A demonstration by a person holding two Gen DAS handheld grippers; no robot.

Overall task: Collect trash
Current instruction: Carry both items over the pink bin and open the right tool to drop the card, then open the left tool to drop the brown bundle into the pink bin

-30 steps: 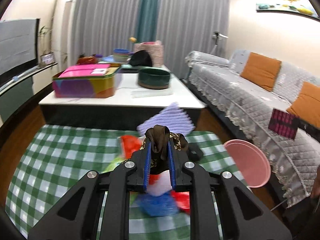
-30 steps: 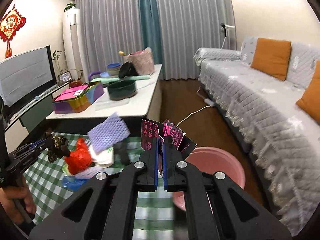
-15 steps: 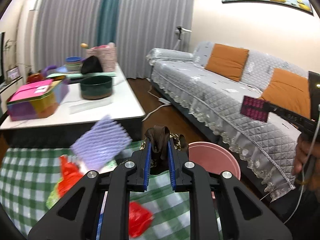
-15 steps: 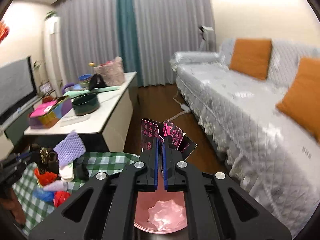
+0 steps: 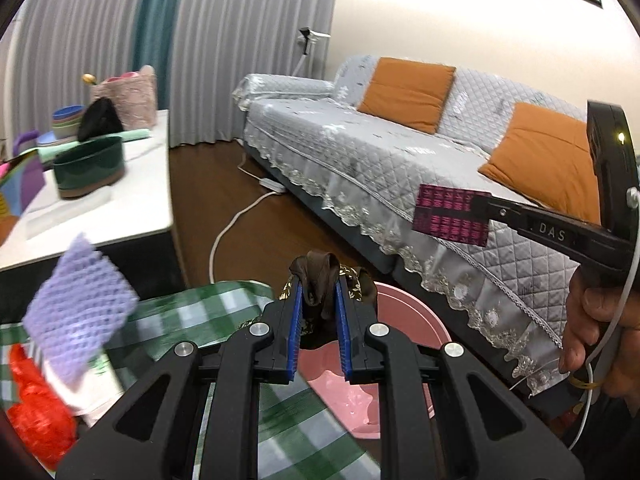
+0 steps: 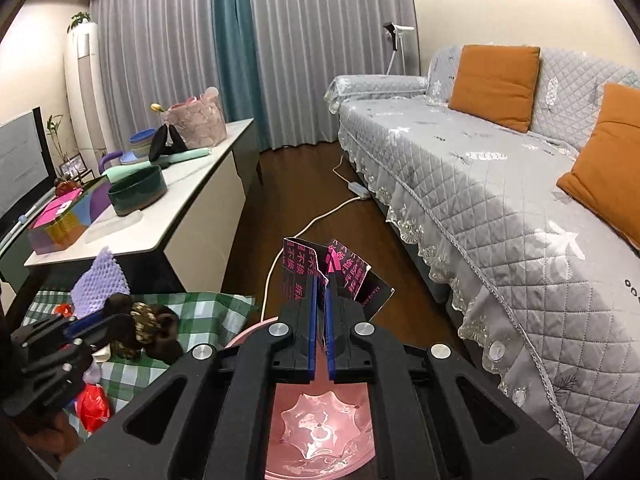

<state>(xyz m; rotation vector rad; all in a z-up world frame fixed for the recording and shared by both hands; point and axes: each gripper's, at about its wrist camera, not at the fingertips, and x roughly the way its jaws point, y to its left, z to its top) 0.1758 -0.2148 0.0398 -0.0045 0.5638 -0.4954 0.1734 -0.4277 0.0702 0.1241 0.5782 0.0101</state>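
My left gripper (image 5: 318, 294) is shut on a crumpled brown wrapper (image 5: 316, 276) with gold print, held over the near rim of the pink bin (image 5: 404, 332). The right wrist view shows the same left gripper (image 6: 100, 322) and brown wrapper (image 6: 146, 326) at lower left. My right gripper (image 6: 320, 286) is shut on a black wrapper with pink print (image 6: 346, 270) directly above the pink bin (image 6: 320, 428), whose inside holds only a clear liner. From the left wrist view the right gripper (image 5: 490, 210) and its black-pink wrapper (image 5: 452, 214) hang at the right.
More trash lies on the green checked cloth (image 5: 188, 312): a purple foam net (image 5: 78, 314) and a red bag (image 5: 36, 412). A white coffee table (image 6: 192, 196) with bowls stands left, a grey sofa (image 6: 500, 200) right, and a white cable (image 6: 312, 224) crosses the floor.
Both grippers swung right from the checked cloth toward the pink bin, each keeping its wrapper. The right gripper now hangs over the bin; the left has reached its rim.
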